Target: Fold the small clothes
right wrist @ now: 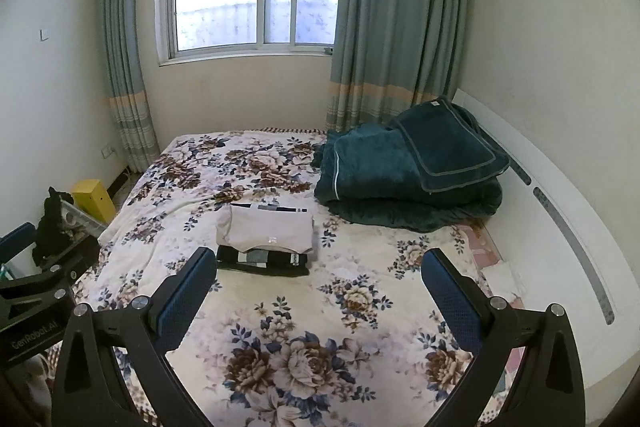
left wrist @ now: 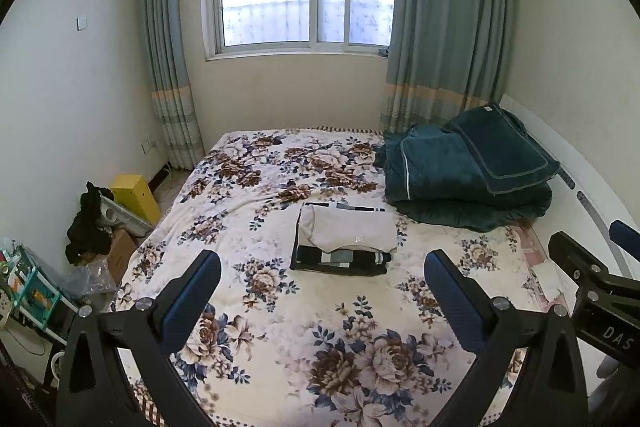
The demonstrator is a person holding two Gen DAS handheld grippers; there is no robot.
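Observation:
A stack of folded small clothes (left wrist: 344, 243) lies on the floral bedspread (left wrist: 280, 339), mid-bed. A beige garment (left wrist: 352, 229) lies on top, over black and grey striped pieces (left wrist: 340, 261). The stack also shows in the right wrist view (right wrist: 266, 241). My left gripper (left wrist: 324, 263) is open and empty, held above the near part of the bed, short of the stack. My right gripper (right wrist: 320, 261) is open and empty, to the right of the stack and nearer than it. Its body shows at the right edge of the left wrist view (left wrist: 592, 279).
A folded dark green blanket pile (left wrist: 468, 175) sits at the bed's far right, against the white headboard (right wrist: 560, 195). On the floor left of the bed are a yellow box (left wrist: 136, 197), black clothing (left wrist: 88, 227), cardboard and clutter. Window and curtains are behind.

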